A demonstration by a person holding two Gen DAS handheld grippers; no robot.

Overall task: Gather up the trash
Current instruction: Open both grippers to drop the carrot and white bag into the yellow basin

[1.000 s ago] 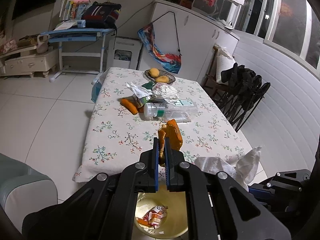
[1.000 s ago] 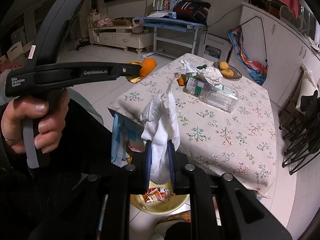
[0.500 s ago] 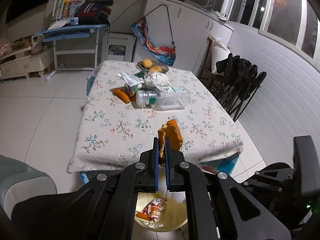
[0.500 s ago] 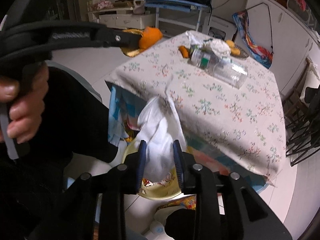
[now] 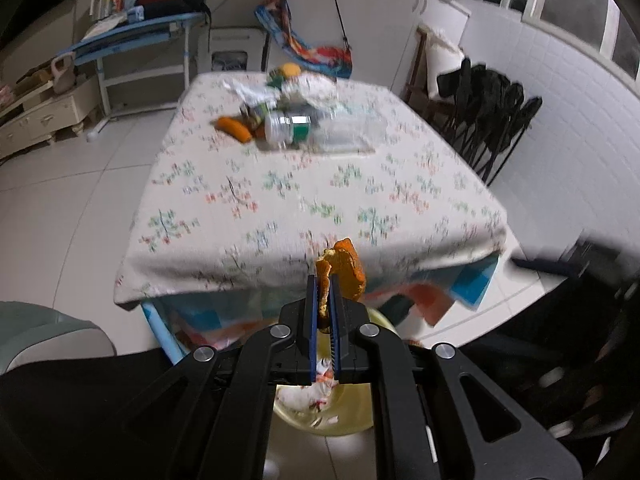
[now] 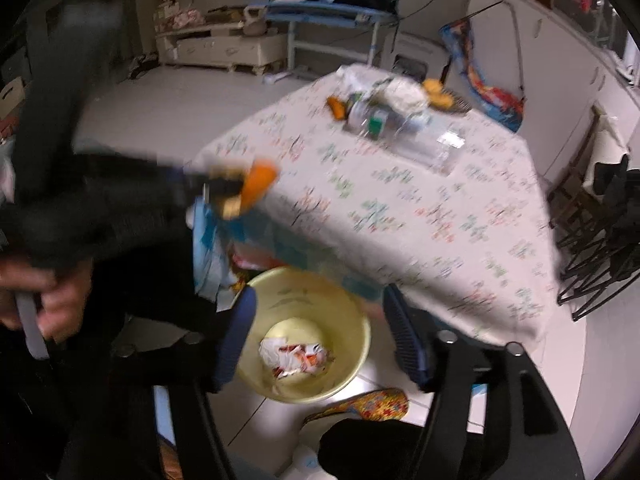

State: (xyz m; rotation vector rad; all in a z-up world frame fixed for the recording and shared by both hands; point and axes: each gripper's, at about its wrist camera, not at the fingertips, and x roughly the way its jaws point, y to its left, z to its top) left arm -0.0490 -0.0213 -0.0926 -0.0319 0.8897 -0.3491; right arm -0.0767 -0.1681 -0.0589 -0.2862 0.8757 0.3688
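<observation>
My left gripper is clamped tight on a torn piece of orange peel, held out over the round pale-yellow plastic bin on the floor at the near edge of the floral-clothed table, so the peel can fall in. My right gripper hangs directly above that bin, jaws opening with nothing between them. Crumpled white and red wrappers lie at the bin's bottom. More rubbish, including a clear plastic bottle, waits at the table's far end.
</observation>
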